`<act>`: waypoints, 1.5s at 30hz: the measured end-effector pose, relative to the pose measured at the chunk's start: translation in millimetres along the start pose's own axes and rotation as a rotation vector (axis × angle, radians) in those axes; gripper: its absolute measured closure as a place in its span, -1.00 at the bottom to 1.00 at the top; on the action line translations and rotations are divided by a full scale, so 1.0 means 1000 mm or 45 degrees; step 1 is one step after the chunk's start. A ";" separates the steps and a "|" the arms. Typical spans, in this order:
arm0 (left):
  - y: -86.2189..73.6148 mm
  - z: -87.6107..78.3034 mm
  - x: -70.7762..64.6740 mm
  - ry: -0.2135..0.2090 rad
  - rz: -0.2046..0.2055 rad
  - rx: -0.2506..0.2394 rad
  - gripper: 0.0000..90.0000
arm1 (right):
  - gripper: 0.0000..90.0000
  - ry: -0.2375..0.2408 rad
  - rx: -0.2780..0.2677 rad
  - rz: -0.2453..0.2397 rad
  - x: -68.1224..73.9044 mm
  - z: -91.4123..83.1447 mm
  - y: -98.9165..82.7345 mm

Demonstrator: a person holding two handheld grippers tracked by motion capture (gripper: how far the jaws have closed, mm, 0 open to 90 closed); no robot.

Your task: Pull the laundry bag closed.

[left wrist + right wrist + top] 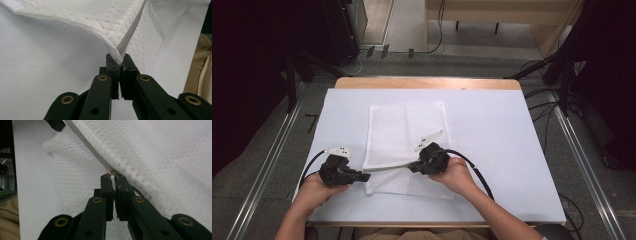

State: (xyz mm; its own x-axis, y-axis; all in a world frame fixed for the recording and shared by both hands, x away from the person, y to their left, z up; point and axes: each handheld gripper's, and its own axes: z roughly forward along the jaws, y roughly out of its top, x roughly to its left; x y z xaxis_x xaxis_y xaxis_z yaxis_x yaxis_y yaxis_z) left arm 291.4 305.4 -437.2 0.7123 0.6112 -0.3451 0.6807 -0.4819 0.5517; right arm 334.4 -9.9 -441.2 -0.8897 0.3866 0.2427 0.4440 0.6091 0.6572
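**Zip line stretched between two claws**

A white mesh bag (407, 145) lies flat on the white counter (492, 150), and its zip (389, 165) runs along the near part of the bag, roughly left to right as seen from above. That line is what the coming move depends on. The left claw (364, 176) is clamped on the bag's corner at the zip's left end; in the left gripper view the jaws are pressed together on the mesh and the grey zip tape (128, 37), which rises straight away from them. The right claw (413, 167) is closed on the small metal slider (111, 171), or its white pull, at a point further right along the same line. The zip's long axis thus lies between the two claws, and the fabric there is lifted slightly off the counter.

Both hands are held low near the counter's near edge, forearms angled inward, claws pointing towards each other. The right hand (457, 175) is the nearer to the slider, so any travel along the zip is judged to fall to it, with the left holding the corner taut.
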 end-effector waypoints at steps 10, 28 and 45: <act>0.000 0.000 0.001 -0.039 -0.019 -0.012 0.95 | 0.96 -0.018 -0.012 0.023 -0.008 -0.010 -0.005; -0.001 -0.001 0.001 -0.042 -0.025 -0.015 0.96 | 0.96 -0.054 -0.009 0.052 -0.017 -0.025 -0.014; -0.001 -0.001 0.001 -0.036 -0.028 -0.010 0.96 | 0.96 -0.074 -0.004 0.070 -0.023 -0.035 -0.024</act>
State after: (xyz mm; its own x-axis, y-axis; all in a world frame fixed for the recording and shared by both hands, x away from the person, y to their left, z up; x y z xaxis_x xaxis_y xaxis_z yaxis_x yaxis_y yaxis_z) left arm 291.0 307.3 -437.4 0.7017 0.6036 -0.3786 0.6952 -0.4634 0.5495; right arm 340.2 -57.6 -437.1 -0.8563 0.4591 0.2364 0.4914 0.5836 0.6465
